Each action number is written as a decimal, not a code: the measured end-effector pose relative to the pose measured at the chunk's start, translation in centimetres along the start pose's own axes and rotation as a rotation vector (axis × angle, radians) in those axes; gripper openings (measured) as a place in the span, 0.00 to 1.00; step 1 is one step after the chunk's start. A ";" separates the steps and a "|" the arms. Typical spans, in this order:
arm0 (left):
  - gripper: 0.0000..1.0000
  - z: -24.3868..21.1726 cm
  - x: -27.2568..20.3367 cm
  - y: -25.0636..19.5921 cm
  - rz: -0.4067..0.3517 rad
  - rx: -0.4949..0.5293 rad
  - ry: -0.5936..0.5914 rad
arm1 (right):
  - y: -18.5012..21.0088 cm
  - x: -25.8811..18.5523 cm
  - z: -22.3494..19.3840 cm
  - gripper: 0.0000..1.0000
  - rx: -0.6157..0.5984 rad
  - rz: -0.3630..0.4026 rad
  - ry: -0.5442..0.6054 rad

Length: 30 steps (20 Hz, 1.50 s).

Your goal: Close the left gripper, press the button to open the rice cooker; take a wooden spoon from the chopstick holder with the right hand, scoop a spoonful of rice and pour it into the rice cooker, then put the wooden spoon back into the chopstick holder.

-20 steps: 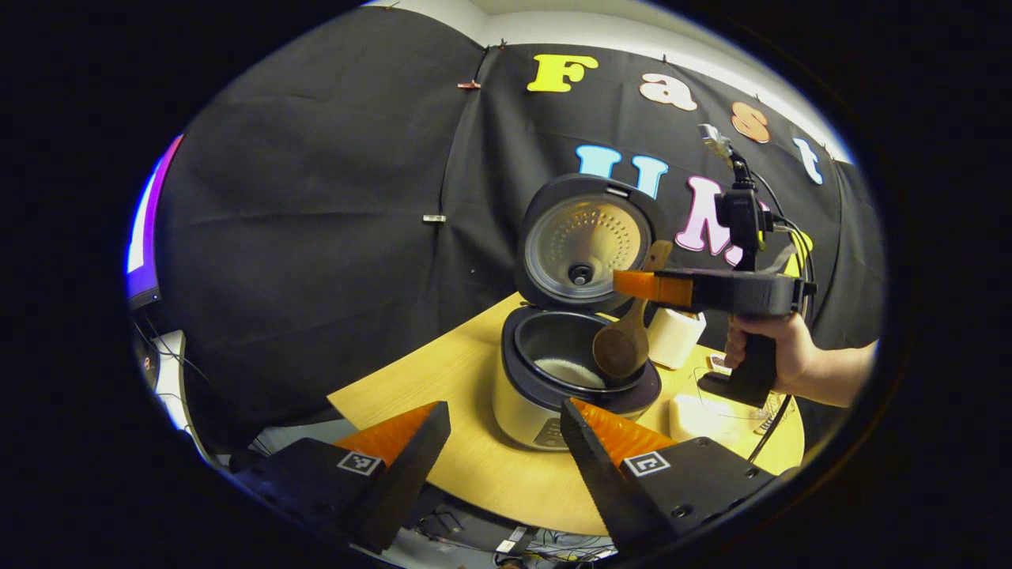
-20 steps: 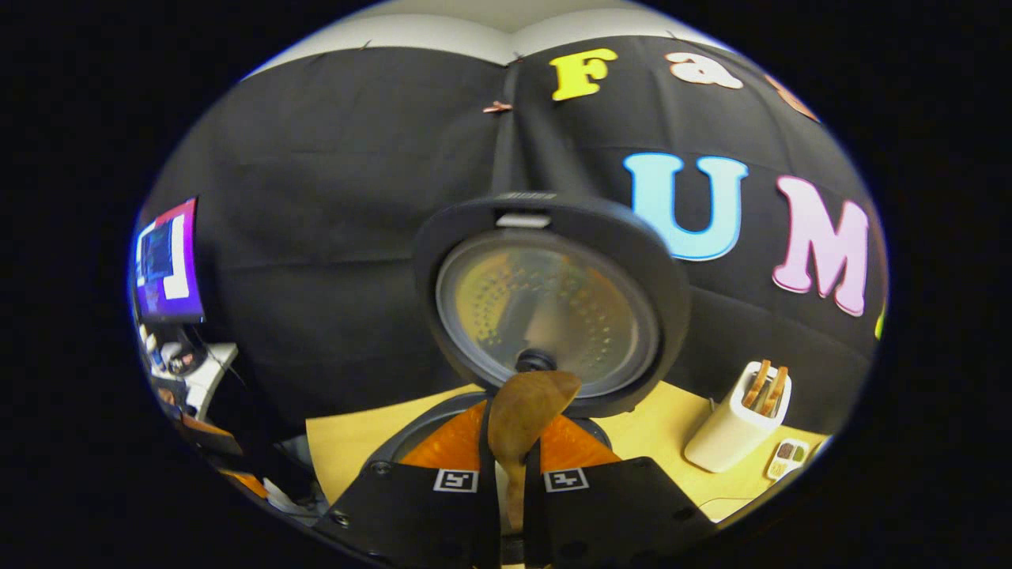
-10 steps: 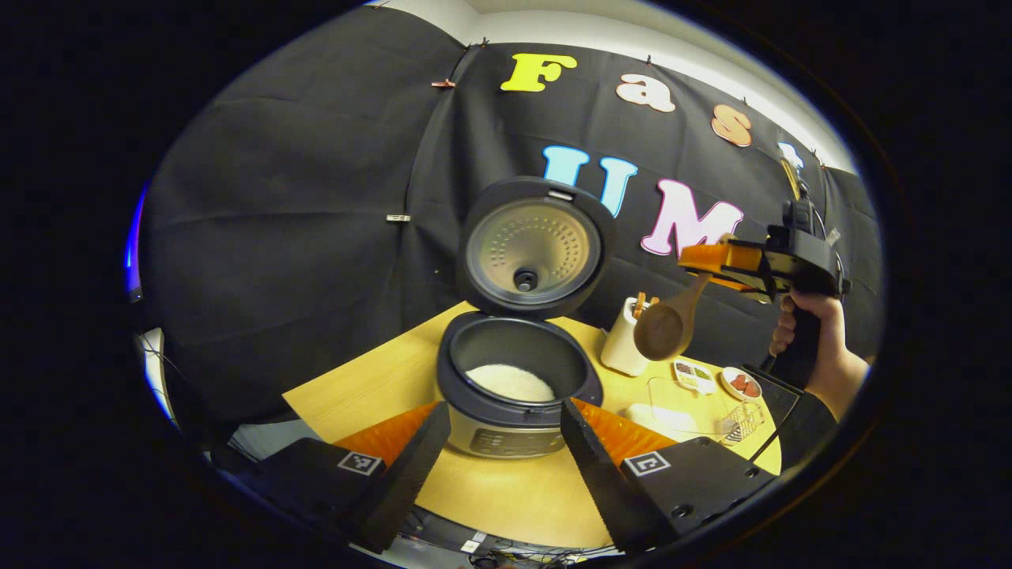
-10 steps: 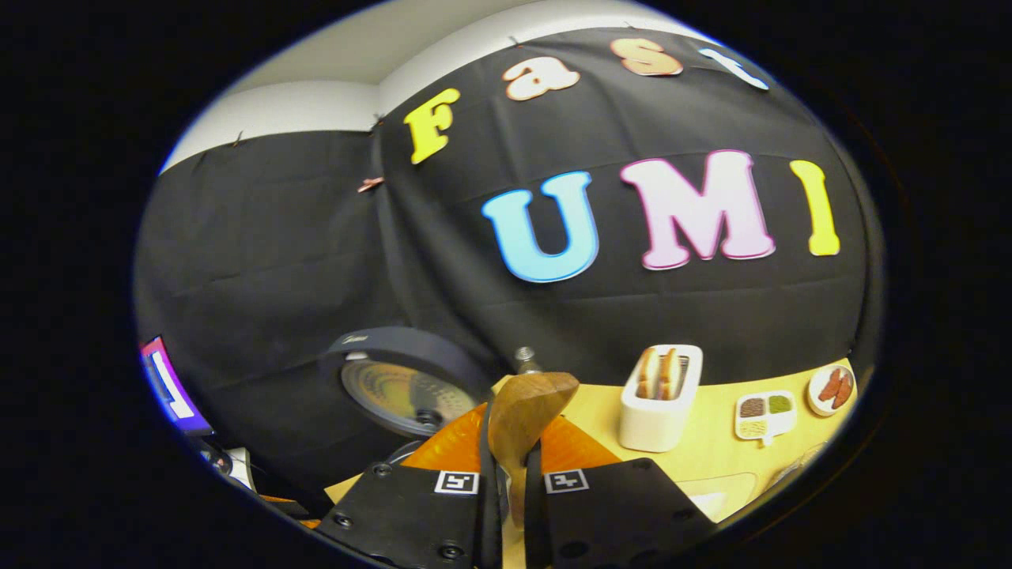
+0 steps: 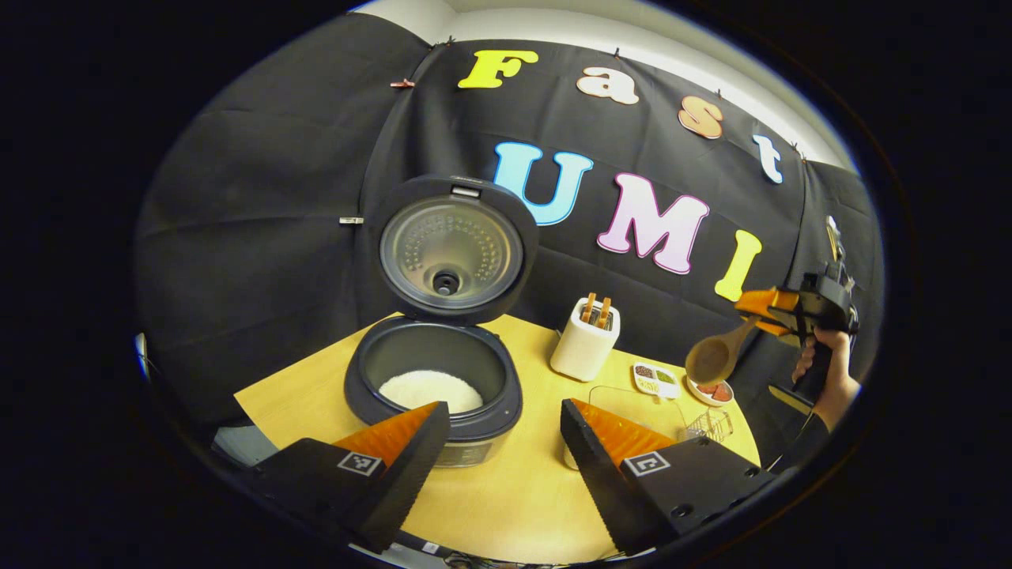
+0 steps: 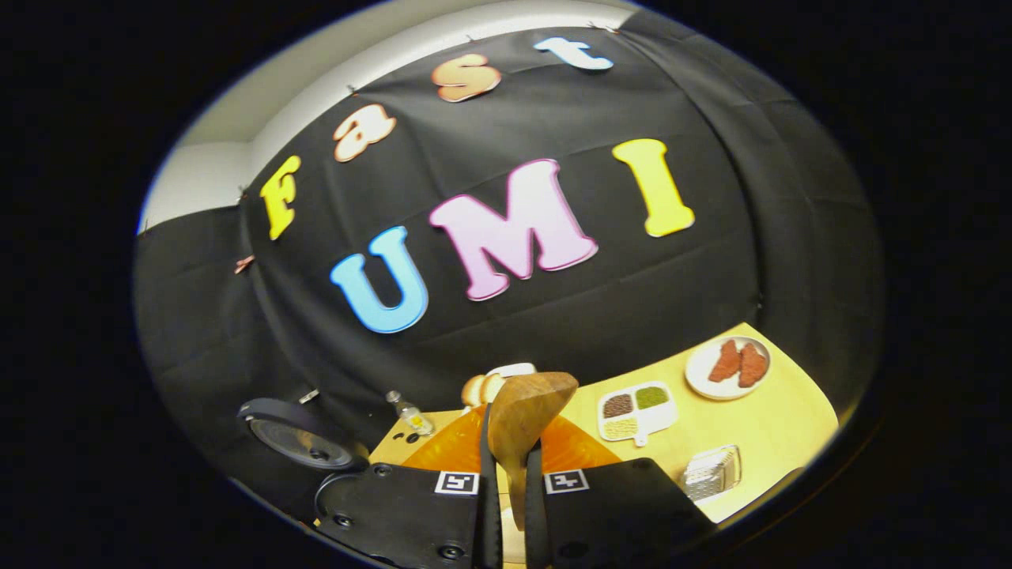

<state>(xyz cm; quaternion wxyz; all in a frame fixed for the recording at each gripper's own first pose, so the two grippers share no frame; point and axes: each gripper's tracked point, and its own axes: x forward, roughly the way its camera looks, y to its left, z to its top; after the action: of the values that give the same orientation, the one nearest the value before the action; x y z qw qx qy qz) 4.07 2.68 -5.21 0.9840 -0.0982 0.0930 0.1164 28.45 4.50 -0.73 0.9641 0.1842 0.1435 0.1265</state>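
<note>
Two grippers are in play. From the left gripper view, the left gripper (image 5: 502,442) hangs with its fingers spread wide and nothing between them, low over the round yellow wooden table (image 5: 514,498). Ahead stands the dark rice cooker with its lid raised (image 5: 435,379), white rice (image 5: 431,390) in its pot. Right of it sits the white chopstick holder (image 5: 585,348). Farther right, well clear of the cooker, a hand (image 5: 826,371) holds the right gripper (image 6: 506,466), clamped on the brown wooden spoon (image 6: 522,415) by its handle, the bowl hanging above the table's edge.
</note>
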 end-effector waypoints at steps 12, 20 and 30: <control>0.95 -2.7 -1.9 -5.9 0.152 -0.041 0.025 | -20.7 -0.4 -1.9 0.16 0.207 -0.259 0.037; 0.95 -3.7 -4.2 -9.3 0.203 -0.008 0.018 | -23.7 2.8 -6.9 0.16 0.194 -0.269 0.126; 0.95 2.4 -4.8 -5.9 0.271 0.029 -0.098 | -23.6 3.2 -10.6 0.21 0.203 -0.333 0.166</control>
<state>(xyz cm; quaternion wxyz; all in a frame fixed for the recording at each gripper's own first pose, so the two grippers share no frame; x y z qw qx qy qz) 1.36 -3.45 -0.90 0.9639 -0.0649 0.0590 0.2513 32.55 -12.39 -20.13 0.9331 0.2431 0.2628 -0.0348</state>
